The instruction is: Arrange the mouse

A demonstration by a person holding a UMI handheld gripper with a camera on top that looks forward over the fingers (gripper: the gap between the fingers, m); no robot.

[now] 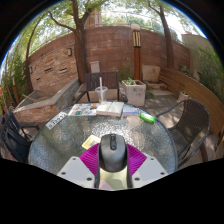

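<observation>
A dark grey computer mouse with a scroll wheel sits between my gripper's two fingers, whose magenta pads press on both its sides. The mouse is held above a round glass table on a patio. The rear of the mouse is hidden by the gripper body.
At the far side of the table lie papers or magazines, a white cup and a green object. A yellow note lies just left of the fingers. Chairs stand around the table. A brick wall and trees rise behind.
</observation>
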